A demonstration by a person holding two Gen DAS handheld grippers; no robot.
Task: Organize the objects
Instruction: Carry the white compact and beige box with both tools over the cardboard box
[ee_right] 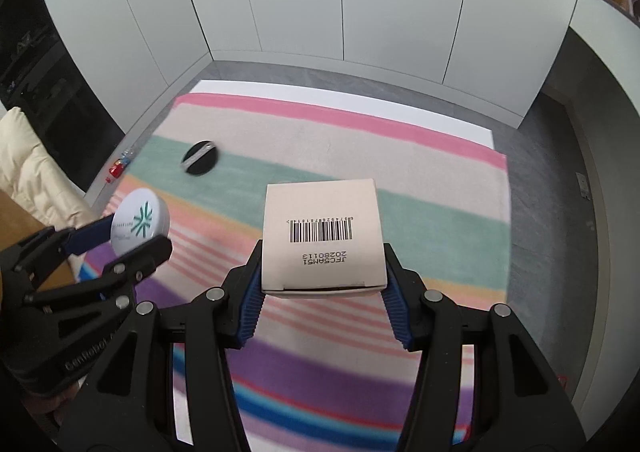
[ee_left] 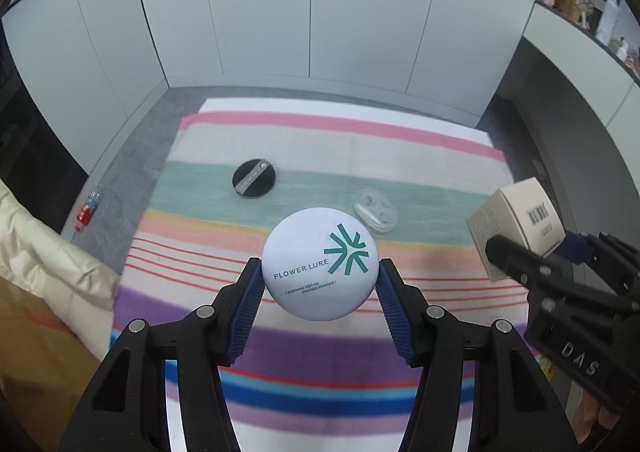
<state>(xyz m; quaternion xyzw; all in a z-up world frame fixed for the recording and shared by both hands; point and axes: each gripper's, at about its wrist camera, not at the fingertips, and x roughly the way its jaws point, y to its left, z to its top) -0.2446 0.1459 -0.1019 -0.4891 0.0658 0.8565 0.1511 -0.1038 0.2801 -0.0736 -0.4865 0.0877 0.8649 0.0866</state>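
White and round, the powder compact (ee_left: 320, 264) sits pinched between the left gripper (ee_left: 320, 280) jaws above the striped blanket (ee_left: 304, 140), the black puff (ee_left: 254, 178) and clear insert (ee_left: 375, 213) lying beyond, while the right gripper (ee_right: 323, 272) clamps the beige box (ee_right: 322, 238).

This looks like a room in a home, likely a bedroom or dressing area. A striped blanket (ee_left: 320, 156) in pink, green, peach and purple covers a white tabletop (ee_right: 360, 94) standing on a grey floor (ee_left: 132, 148), and tall white cabinet doors (ee_left: 256, 12) line the wall beyond its far edge. Past the right edge, open shelves (ee_left: 592, 16) hold bottles and small pink items, while a cream padded garment (ee_left: 44, 252) lies by the left edge.
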